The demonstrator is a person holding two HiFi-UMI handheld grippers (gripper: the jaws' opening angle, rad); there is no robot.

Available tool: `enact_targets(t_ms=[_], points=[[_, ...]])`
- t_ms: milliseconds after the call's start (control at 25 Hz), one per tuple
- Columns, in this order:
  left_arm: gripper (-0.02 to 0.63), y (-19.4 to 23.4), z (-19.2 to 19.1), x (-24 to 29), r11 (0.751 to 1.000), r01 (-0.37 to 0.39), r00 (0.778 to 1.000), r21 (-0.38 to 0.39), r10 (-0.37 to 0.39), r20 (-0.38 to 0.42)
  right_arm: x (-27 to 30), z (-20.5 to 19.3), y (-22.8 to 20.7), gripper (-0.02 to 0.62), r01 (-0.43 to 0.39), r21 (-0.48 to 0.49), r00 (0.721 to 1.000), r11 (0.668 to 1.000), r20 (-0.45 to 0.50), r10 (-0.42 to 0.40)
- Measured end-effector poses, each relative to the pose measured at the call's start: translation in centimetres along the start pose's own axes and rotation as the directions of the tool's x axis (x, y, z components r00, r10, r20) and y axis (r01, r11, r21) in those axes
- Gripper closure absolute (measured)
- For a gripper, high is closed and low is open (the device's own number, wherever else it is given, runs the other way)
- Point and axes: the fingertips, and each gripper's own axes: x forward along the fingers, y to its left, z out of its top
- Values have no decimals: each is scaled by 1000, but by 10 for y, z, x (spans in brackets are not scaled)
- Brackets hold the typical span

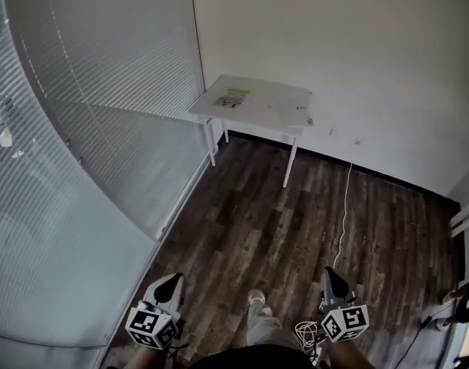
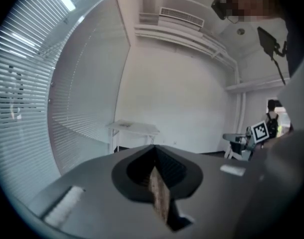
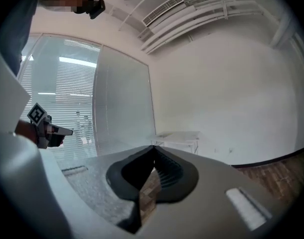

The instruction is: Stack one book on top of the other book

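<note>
My left gripper (image 2: 154, 151) and right gripper (image 3: 153, 151) both have their jaws pressed together on nothing. The one book (image 1: 233, 97) I can make out lies flat on the white table (image 1: 284, 106), well ahead in the corner. If I arrive with the jaws closed, I would shove it. The white cable (image 1: 344, 221) on the floor (image 1: 250, 221) could snag a foot.

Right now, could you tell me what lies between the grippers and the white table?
Mostly bare wooden floor, seen in the head view; a thin white cable runs along its right side.
</note>
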Motion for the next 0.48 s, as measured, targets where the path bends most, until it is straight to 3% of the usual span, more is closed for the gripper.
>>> enact_targets(t_ms=[200,480], points=[[600,26,65,89,999,-29,999,-16,29,33,105,34,-37,594,-44,2,999,999,16,43],[600,35,141,184,999,-9,994,41,4,105,209,59,-80,594,-57,4,998,998,28,57]])
